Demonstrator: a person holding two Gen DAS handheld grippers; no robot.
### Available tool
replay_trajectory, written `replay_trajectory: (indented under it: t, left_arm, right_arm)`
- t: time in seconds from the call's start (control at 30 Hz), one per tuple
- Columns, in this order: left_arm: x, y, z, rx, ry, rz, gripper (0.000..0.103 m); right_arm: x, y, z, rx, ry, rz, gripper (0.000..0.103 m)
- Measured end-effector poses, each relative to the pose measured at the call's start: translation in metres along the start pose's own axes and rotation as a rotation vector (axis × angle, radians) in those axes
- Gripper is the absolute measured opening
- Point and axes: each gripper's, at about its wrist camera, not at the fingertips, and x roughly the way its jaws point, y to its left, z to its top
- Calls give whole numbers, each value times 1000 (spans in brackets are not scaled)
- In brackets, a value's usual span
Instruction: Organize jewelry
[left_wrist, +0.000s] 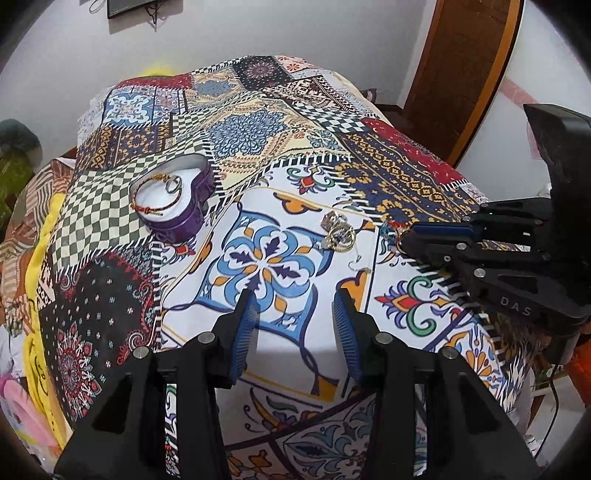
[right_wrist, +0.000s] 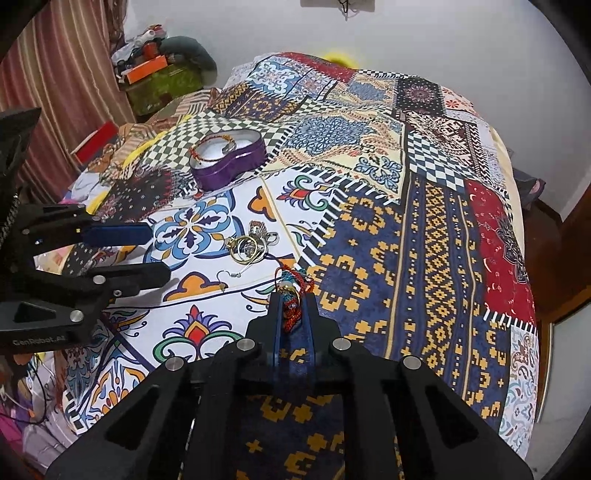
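A purple heart-shaped tin (left_wrist: 184, 218) (right_wrist: 236, 166) with a white lining sits on the patterned bedspread and holds a red-and-gold bracelet (left_wrist: 157, 201) and a ring. A pile of rings (left_wrist: 338, 232) (right_wrist: 251, 245) and a thin hook earring (right_wrist: 231, 277) lie loose on the spread. My right gripper (right_wrist: 291, 301) (left_wrist: 404, 240) is shut on a red-and-teal thread bracelet (right_wrist: 295, 286) with a gold ring, just right of the pile. My left gripper (left_wrist: 293, 306) (right_wrist: 155, 251) is open and empty, hovering in front of the pile.
The patchwork bedspread (left_wrist: 258, 140) covers the whole bed. A wooden door (left_wrist: 469, 66) stands at the right. Curtains (right_wrist: 62, 74), a cluttered shelf with an orange box (right_wrist: 146, 70) and yellow and pink items (left_wrist: 33, 369) lie to the left.
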Motion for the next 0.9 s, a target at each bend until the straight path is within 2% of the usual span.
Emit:
replay_trajectory:
  t: [0.23, 0.3, 0.33, 0.37, 0.4, 0.43, 0.47, 0.53, 0.63, 0.73, 0.9]
  left_arm:
    - [6, 7, 14, -44, -15, -27, 43]
    - [7, 8, 18, -48, -27, -38, 43]
    - [9, 7, 20, -44, -27, -42, 43]
    - [11, 6, 22, -37, -28, -45, 42]
    - [13, 5, 24, -31, -30, -46, 40]
    - [15, 3, 25, -25, -27, -50, 35]
    - [18, 1, 27, -17, -18, -60, 27]
    - [24, -1, 29, -9, -3, -71, 20]
    - [33, -1, 32, -23, 6, -69, 20]
    - [40, 1, 33, -53, 20, -106, 19]
    - [44, -1, 33, -53, 9, -123, 5]
  right_arm:
    - [-10, -11, -1, 12, -21, -27, 9]
    - [-13, -12, -1, 14, -21, -10, 10]
    - [-14, -13, -2, 16, -20, -1, 12]
    - [-15, -13, -2, 14, -23, 3, 18]
    - [-16, -13, -2, 12, -26, 6, 23]
    - [-16, -12, -2, 8, -31, 7, 34]
    - [-17, -11, -3, 5, -41, 1, 39]
    - [-15, -9, -3, -5, -49, -16, 39]
    - [-12, -6, -2, -15, -55, -25, 39]
    - [-9, -2, -1, -25, -53, -28, 39]
    - [-3, -1, 1, -21, -49, -4, 39]
